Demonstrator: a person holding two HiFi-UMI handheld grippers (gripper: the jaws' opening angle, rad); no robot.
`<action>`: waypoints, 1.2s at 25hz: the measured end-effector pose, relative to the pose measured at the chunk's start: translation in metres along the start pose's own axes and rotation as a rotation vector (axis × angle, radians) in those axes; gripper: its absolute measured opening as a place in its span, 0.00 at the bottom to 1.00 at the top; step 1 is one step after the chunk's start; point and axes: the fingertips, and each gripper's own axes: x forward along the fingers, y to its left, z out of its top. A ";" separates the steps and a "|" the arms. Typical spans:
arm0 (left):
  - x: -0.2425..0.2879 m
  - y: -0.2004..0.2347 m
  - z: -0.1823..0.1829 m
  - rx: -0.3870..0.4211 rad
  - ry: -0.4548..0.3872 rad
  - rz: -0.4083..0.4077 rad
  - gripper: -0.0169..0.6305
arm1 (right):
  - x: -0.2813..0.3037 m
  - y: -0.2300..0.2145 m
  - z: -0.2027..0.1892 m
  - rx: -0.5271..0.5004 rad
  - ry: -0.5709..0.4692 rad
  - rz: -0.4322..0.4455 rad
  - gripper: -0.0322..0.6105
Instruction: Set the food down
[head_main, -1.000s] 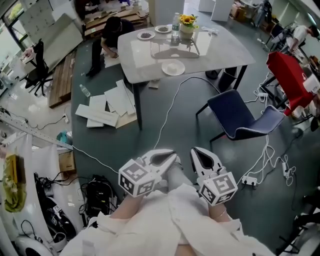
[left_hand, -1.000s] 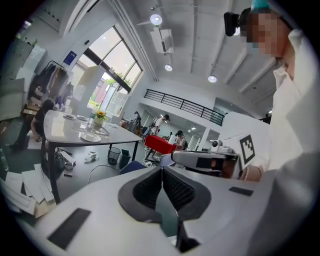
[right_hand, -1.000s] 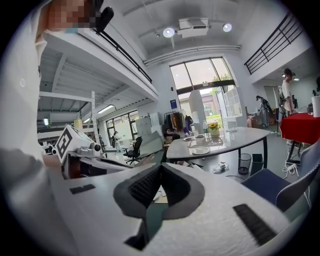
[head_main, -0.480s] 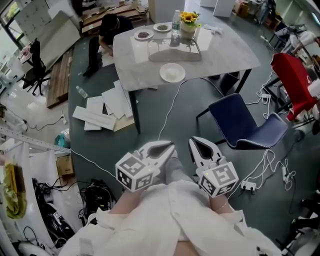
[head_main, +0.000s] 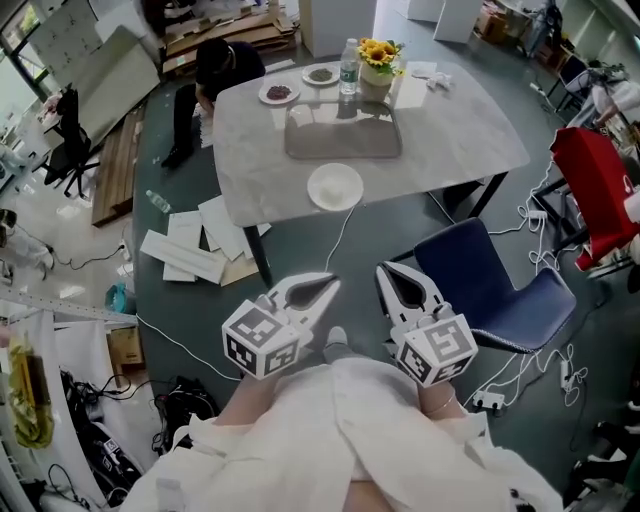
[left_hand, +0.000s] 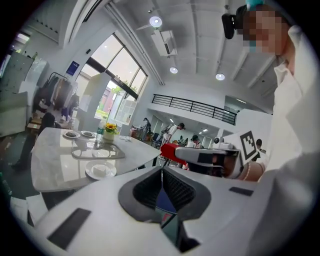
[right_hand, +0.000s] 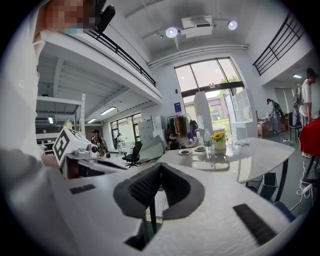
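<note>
1. Food sits on the counter (head_main: 455, 120) in the upper middle of the frame. A pale piece (left_hand: 100, 169) lies on the white plate (head_main: 335, 186) at the counter's near edge, and darker food fills two small dishes (head_main: 278, 93) at its far side.
2. The left tool (head_main: 322, 287) and right tool (head_main: 392, 275) hang low in the frame, well apart from the counter. Each has its jaws pressed together on nothing.
3. With nothing carried, the setting-down looks finished, or no further item has been picked up; the pictures do not settle which.
</note>
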 end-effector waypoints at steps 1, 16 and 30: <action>0.008 0.007 0.006 0.002 -0.004 0.006 0.05 | 0.007 -0.009 0.004 -0.004 -0.001 0.006 0.04; 0.061 0.062 0.022 -0.053 -0.006 0.072 0.05 | 0.063 -0.068 0.003 0.016 0.045 0.067 0.04; 0.082 0.119 0.026 -0.103 0.040 0.076 0.05 | 0.117 -0.092 0.001 0.058 0.079 0.060 0.04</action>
